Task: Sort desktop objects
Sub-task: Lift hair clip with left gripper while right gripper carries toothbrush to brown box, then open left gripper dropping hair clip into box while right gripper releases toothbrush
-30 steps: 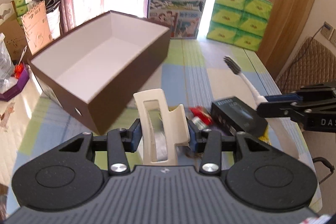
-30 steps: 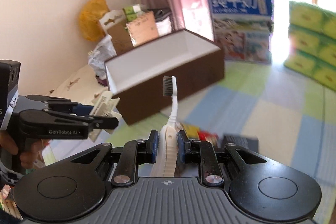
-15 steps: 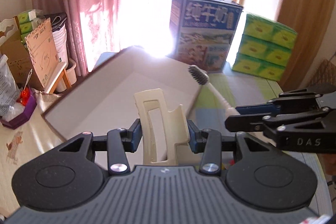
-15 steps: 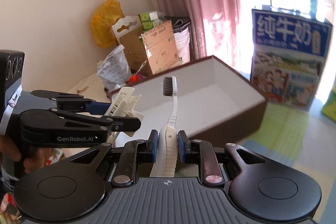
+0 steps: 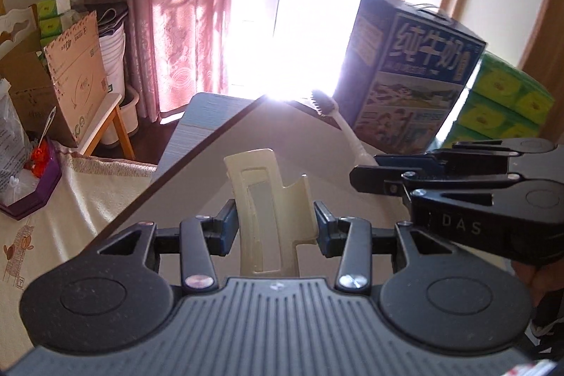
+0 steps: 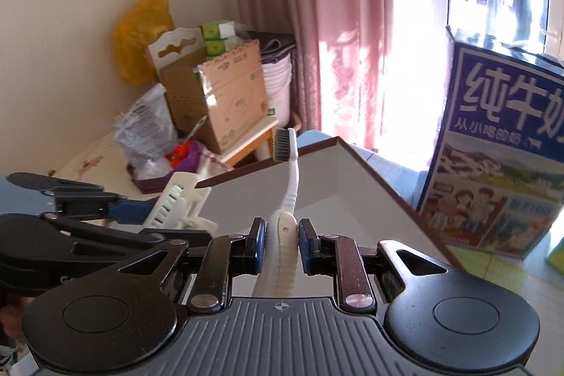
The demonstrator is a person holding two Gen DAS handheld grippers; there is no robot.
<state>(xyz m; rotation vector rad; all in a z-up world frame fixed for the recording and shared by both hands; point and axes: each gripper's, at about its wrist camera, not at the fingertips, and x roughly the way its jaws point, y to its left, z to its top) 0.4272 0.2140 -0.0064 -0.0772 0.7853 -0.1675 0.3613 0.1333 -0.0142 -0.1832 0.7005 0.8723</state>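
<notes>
Plainly, both hands were carrying one item each toward the same container.
Left tool [image 5: 274,228]: its blue pads pinched the cream plastic claw hair clip [image 5: 271,199] by its two flat sides, the clip standing upright out of the jaws.
Reason for that hold: gripping the broad sides probably kept the clip from twisting, and left its free end pointing forward, ready to drop.
Right tool [image 6: 281,244]: pressed together on the thick ribbed handle of the white toothbrush with dark bristles [image 6: 289,178], head up and forward.
Reason for that hold: a pinch low on the handle likely kept the bristles off the pads and clear of everything else.
Landmark: the brown cardboard box with a pale lining [image 6: 356,185], open at the top.
Clip's place: above the box's near part, not touching the lining as far as the views showed.
Toothbrush's place: also over the box, its head near the far rim in the right wrist view.
Box contents: the parts of the interior visible around the tools showed only bare lining; the rest was hidden.
Behind the box: a blue printed milk carton [image 5: 412,83], and beside that, stacked green tissue packs [image 5: 504,101].
Worktop: barely visible past the box's far corner.
Step judged: both items looked ready for release into the box.
</notes>
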